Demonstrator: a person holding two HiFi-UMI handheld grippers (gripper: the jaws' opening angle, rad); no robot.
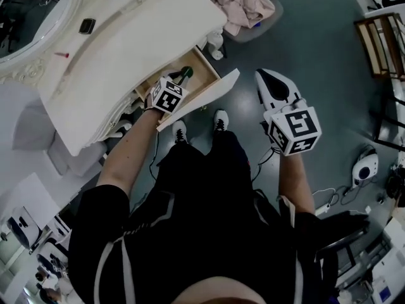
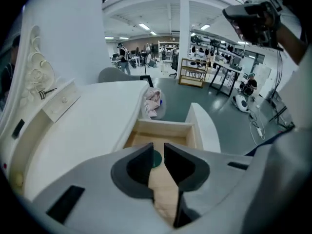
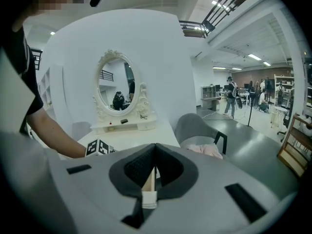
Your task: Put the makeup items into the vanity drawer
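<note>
The left gripper (image 2: 158, 152), slightly parted and empty over the green item (image 2: 156, 160) in the drawer (image 1: 204, 95), should lift straight out; the right gripper (image 3: 155, 152) is closed, empty, beside the drawer.

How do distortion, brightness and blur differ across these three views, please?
Head view: fisheye bows the vanity top, which reads bright against the dim floor. Left gripper view: dark rounded corners, ceiling lights flare, near fingers look soft. Right gripper view: same vignette, the mirror fairly crisp.
</note>
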